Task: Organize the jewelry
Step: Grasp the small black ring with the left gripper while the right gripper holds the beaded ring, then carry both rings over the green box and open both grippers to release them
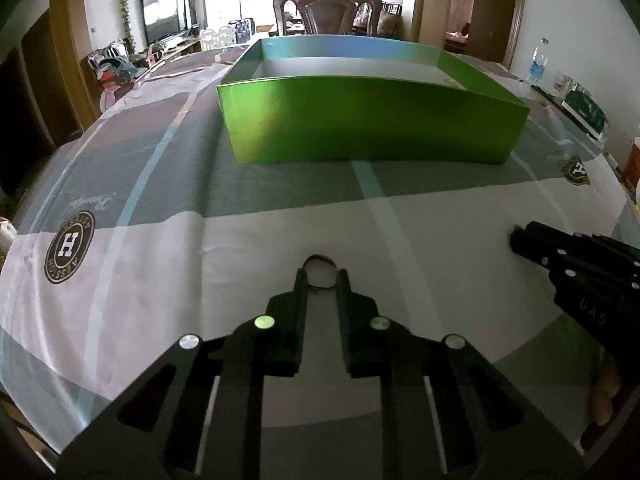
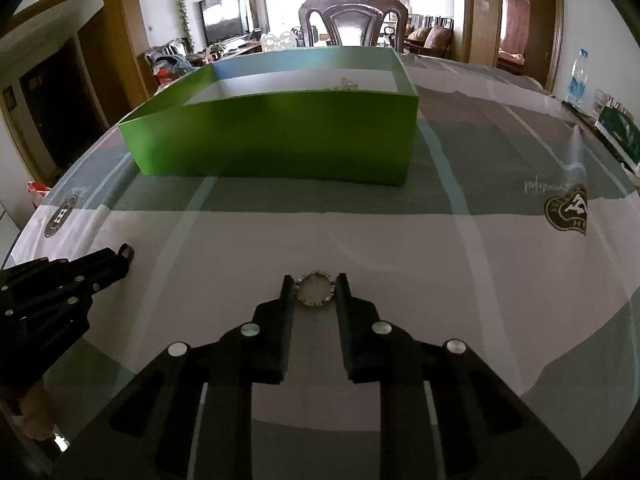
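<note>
A thin dark ring bracelet lies on the tablecloth between the fingertips of my left gripper, whose fingers close against its sides. A gold beaded bracelet lies between the fingertips of my right gripper, gripped at both sides. The open green box stands farther back on the table; it also shows in the right wrist view, with a small gold piece inside at its far wall. Each gripper shows in the other's view: the right gripper, the left gripper.
The table wears a grey and white cloth with logo badges. A dark wooden chair stands behind the box. A water bottle and a green packet sit at the table's right edge.
</note>
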Demonstrator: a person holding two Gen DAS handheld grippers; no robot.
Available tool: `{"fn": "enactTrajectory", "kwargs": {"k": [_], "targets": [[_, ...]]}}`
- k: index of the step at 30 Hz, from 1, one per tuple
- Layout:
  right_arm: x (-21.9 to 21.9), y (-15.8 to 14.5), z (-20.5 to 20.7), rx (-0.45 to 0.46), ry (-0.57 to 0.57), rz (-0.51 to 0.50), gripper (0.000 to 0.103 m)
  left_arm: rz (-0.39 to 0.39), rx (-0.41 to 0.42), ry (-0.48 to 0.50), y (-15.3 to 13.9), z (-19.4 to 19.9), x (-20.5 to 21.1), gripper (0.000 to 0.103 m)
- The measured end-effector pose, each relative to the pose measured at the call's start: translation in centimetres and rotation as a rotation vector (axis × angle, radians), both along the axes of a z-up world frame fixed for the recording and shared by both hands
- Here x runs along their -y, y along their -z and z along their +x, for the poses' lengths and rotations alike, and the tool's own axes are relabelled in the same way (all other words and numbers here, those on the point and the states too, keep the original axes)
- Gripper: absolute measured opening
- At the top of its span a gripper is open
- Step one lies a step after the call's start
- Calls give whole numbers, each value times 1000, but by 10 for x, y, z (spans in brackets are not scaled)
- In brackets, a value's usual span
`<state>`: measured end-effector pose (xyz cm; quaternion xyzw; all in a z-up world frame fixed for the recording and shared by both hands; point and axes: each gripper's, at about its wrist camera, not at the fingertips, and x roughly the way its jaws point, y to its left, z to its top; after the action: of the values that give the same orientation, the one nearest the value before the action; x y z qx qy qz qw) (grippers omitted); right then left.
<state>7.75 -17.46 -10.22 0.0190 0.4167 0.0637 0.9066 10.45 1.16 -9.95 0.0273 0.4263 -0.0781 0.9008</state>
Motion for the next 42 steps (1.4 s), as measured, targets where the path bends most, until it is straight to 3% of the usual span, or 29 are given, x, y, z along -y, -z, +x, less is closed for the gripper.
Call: {"fn": "enactTrajectory", "kwargs": {"k": [2, 9, 13, 15, 17, 19, 22, 26, 33, 42], "targets": [[2, 0, 0, 1, 0, 13, 21, -5, -3, -7, 0, 0, -1, 5], [5, -1, -3, 14, -3, 37, 21, -36, -8, -16, -4, -2, -10, 5], [4, 0, -1, 3, -7, 40, 21, -31, -10, -25, -2, -1, -13, 25], [4, -1, -1, 1, -8, 41, 21, -30, -10, -25, -2, 1, -11, 28], [4, 0, 0, 0, -7, 43, 21, -33, -15, -9, -3, 4, -6, 40], [5, 0, 0, 0, -7, 46, 21, -19, -8, 0, -3, 6, 0, 41], [5, 0, 0, 0, -7, 45, 21, 10, -4, 4, -1, 10, 9, 40], [5, 0, 0, 0, -7, 43, 21, 13, -2, 6, -1, 12, 11, 19], [5, 0, 0, 0, -6, 43, 21, 7, -5, -8, -4, 8, 5, 19], [4, -3, -2, 5, -9, 26, 21, 13, 61, -12, -27, -5, 1, 19]]}}
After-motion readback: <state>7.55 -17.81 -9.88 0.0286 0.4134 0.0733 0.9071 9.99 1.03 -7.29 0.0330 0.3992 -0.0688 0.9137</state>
